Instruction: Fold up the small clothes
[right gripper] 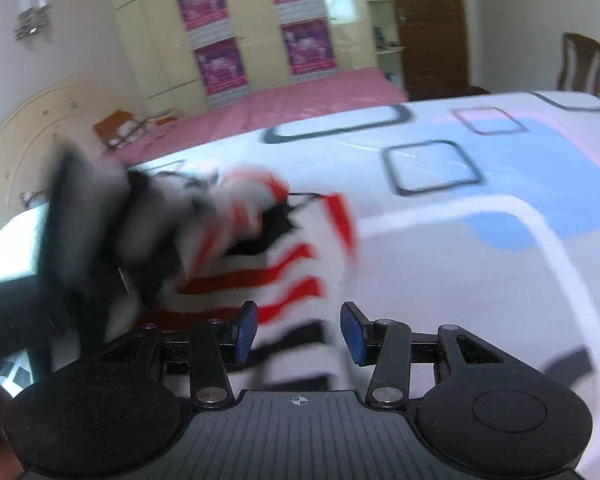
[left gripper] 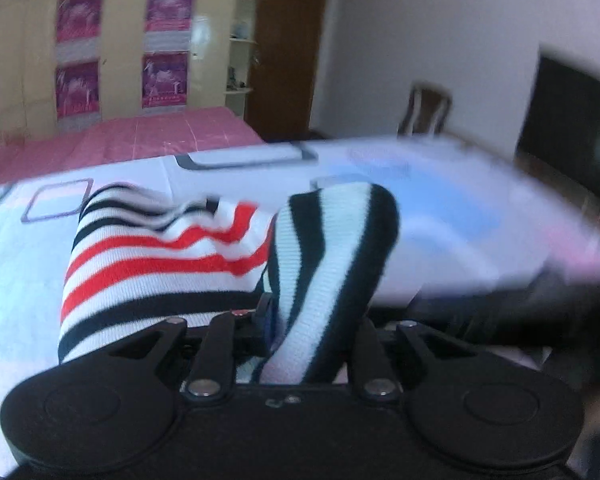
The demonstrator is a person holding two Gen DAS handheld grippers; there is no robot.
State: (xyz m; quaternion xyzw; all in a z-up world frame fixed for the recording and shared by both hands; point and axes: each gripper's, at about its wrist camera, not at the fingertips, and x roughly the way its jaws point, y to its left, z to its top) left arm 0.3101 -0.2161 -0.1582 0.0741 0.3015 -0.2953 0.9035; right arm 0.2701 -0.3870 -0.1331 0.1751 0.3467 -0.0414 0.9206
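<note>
A small knit garment (left gripper: 188, 256) with white, red and black stripes hangs from my left gripper (left gripper: 276, 332), which is shut on it and holds it lifted over the patterned bed sheet (left gripper: 440, 216). Cloth drapes over both fingers and hides the tips. In the right wrist view the same garment (right gripper: 284, 272) is blurred, with the left gripper (right gripper: 100, 240) at its left as a dark blur. My right gripper (right gripper: 298, 334) is open, its blue pads (right gripper: 246, 330) on either side of the garment's lower edge, not closed on it.
The bed sheet (right gripper: 480, 240) is white with blue, pink and black squares. A pink bed (left gripper: 140, 136) lies behind, with cream wardrobes carrying posters (left gripper: 164, 44), a brown door (left gripper: 288, 52), a wooden chair (left gripper: 426, 110) and a dark screen (left gripper: 568, 128).
</note>
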